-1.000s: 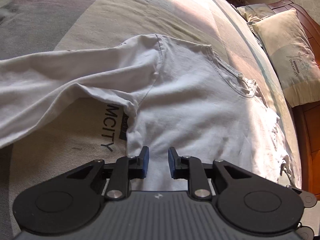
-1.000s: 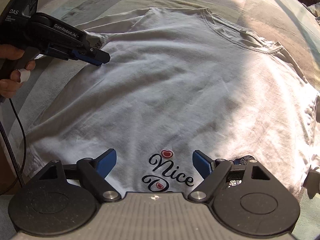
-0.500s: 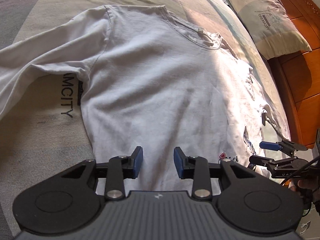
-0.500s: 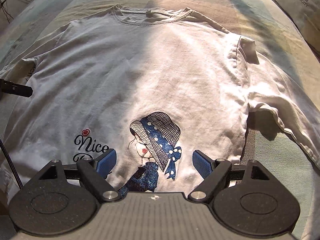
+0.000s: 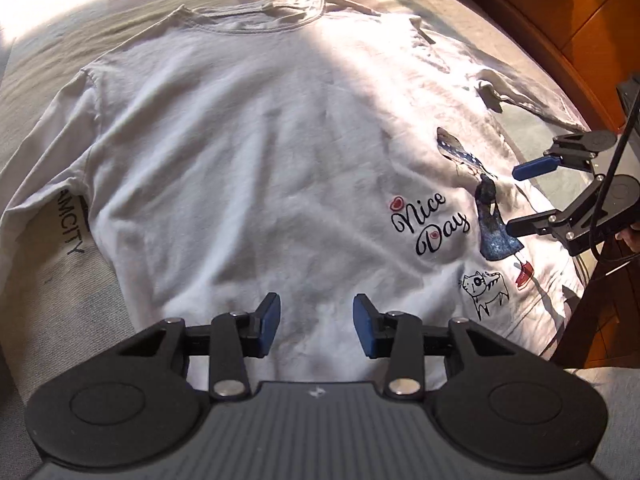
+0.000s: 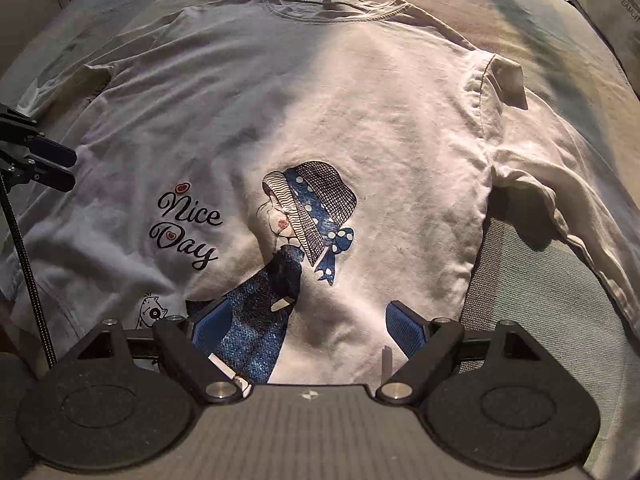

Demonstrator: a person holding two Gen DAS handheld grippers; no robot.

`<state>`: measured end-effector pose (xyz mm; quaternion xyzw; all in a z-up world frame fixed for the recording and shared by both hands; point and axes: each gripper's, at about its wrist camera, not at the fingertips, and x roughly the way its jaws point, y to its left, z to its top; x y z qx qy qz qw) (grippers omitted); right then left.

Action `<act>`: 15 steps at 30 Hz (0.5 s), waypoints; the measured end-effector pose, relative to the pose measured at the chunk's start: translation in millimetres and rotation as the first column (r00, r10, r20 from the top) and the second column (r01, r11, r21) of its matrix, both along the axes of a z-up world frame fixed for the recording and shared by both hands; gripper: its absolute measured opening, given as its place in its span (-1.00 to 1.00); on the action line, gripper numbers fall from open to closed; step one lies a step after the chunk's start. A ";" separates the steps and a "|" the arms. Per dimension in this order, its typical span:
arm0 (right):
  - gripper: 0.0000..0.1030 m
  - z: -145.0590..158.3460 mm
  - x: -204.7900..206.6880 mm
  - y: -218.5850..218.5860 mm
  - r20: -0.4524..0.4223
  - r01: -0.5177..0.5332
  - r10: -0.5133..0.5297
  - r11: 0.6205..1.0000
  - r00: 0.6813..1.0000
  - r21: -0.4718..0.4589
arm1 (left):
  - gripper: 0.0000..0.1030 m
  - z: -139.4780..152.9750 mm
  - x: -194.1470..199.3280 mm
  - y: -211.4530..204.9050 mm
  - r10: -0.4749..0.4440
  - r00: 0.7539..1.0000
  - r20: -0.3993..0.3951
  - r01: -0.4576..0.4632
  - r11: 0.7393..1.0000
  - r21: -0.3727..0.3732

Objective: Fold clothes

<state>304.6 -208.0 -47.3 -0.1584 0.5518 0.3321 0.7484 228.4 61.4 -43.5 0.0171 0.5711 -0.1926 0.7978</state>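
A white long-sleeved shirt (image 5: 248,152) (image 6: 360,120) lies flat and face up on the bed, collar away from me, with a "Nice Day" print and a picture of a girl in a blue hat (image 6: 308,216). My left gripper (image 5: 316,324) hovers over the shirt's lower left part; its jaws are opening and hold nothing. My right gripper (image 6: 308,324) stands wide open above the lower hem by the printed picture, gripping nothing. In the left wrist view the right gripper (image 5: 524,200) shows at the right edge; in the right wrist view the left gripper's fingers (image 6: 52,160) show at the left edge.
The shirt rests on a striped bedspread (image 5: 60,20) with lettering near the left sleeve (image 5: 72,232). A wooden bed frame (image 5: 560,12) runs along the upper right. A pillow (image 6: 608,4) lies at the far right. A black cable (image 6: 28,272) hangs at the left.
The left gripper has swung from the left sleeve and shoulder to the lower hem, its view rolling round to face the collar, and its jaws have widened. The right gripper shifted right over the printed picture.
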 end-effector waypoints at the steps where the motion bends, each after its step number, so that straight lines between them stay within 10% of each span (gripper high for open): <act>1: 0.70 -2.8 -8.3 10.2 0.001 -0.067 0.067 0.998 0.998 0.017 | -0.20 -5.7 -6.5 -11.0 -0.049 0.999 0.006 0.049 0.998 0.031; 5: 0.80 -22.1 -51.6 27.7 0.080 -0.340 0.346 0.937 0.935 -0.081 | -0.08 -19.0 -41.4 -11.4 -0.077 0.997 -0.001 0.076 0.993 0.094; 12: 1.00 -21.5 -63.8 -27.2 -0.044 -0.264 0.260 0.950 0.965 -0.169 | 0.04 -6.5 -78.0 10.6 0.038 0.987 -0.159 -0.014 0.988 0.151; 15: 0.95 -6.0 -60.2 -12.3 -0.019 -0.272 0.272 0.953 0.962 -0.131 | 0.08 4.7 -69.6 5.2 0.046 0.995 -0.085 -0.037 0.995 0.097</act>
